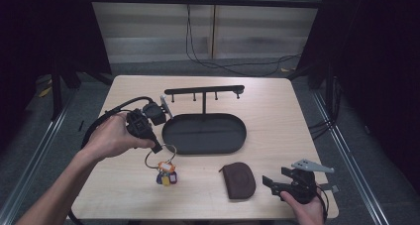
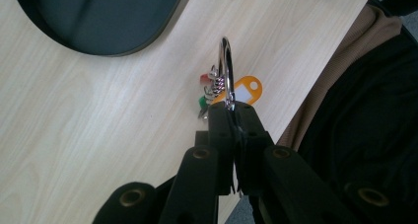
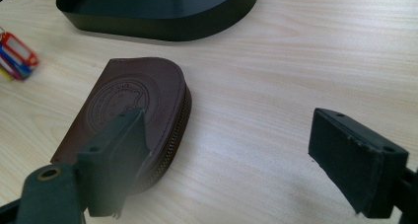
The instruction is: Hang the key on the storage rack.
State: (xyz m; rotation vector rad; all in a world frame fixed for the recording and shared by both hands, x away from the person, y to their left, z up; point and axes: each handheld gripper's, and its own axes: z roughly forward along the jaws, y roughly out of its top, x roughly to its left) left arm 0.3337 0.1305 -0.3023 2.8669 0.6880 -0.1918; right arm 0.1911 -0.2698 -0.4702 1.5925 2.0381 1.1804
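My left gripper (image 1: 157,147) is shut on a large metal key ring (image 1: 159,156), which hangs over the table's front left with several coloured key tags (image 1: 166,173) dangling from it. In the left gripper view the jaws pinch the ring (image 2: 226,68) edge-on, with an orange tag (image 2: 245,90) and red and green tags behind it. My right gripper (image 1: 270,183) stands open near the front right edge, its jaws level and wide apart. A brown leather zip pouch (image 1: 238,179) lies flat just left of it. In the right gripper view the pouch (image 3: 129,110) sits behind the left jaw.
A black oval tray (image 1: 204,133) sits mid-table, its rim also in the right gripper view (image 3: 162,29). Behind it stands a black rack (image 1: 204,92) with several hooks on a bar. Cables trail on the floor beyond the table.
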